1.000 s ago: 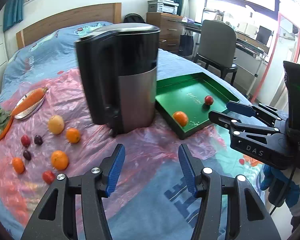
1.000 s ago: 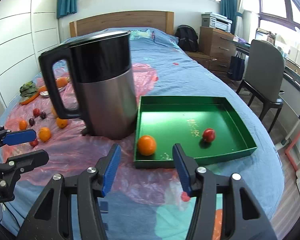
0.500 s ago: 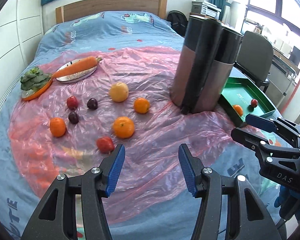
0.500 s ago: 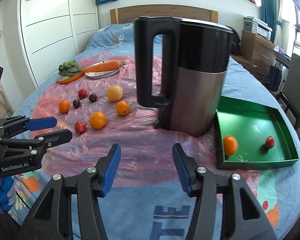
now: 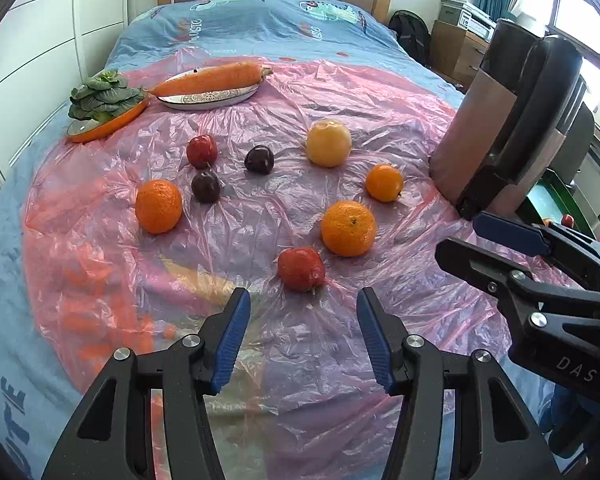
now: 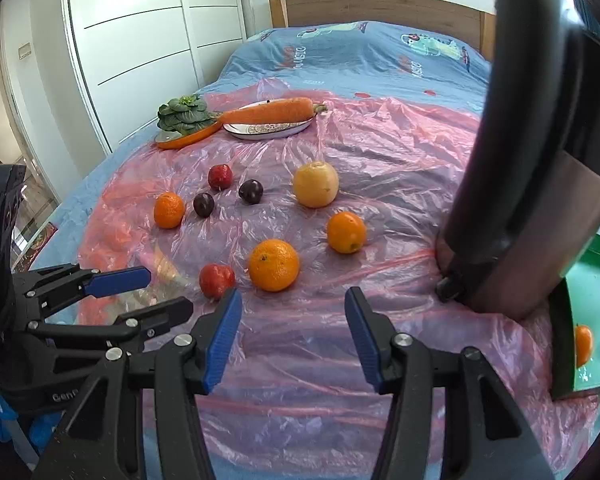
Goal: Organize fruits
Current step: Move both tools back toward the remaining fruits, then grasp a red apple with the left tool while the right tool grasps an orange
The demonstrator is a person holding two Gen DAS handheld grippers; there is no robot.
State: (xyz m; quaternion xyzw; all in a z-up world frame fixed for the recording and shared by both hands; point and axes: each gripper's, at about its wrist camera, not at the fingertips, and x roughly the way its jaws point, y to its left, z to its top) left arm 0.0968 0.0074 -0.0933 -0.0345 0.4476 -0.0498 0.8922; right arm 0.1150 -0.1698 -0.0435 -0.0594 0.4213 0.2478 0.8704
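Bed [image 5: 260, 24], blue cover, pink plastic sheet [image 5: 380, 92] on top; landmark: kettle [image 6: 532, 160].
Fruit: eight loose on sheet, left of kettle. Red apple [image 5: 301, 269] nearest left gripper [image 5: 302, 334]. Large orange [image 6: 273, 265] ahead of right gripper [image 6: 293, 334].
Green tray [image 6: 560, 344] right of kettle, holds orange, red fruit.
Both grippers released, empty.
Risk: round fruit rolls on slick, crinkled film if nudged; kettle blocks path to tray, could tip.

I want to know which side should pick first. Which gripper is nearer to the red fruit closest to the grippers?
Left. The left gripper sits just short of the red fruit, open. The right gripper is off to its side, aimed past it.
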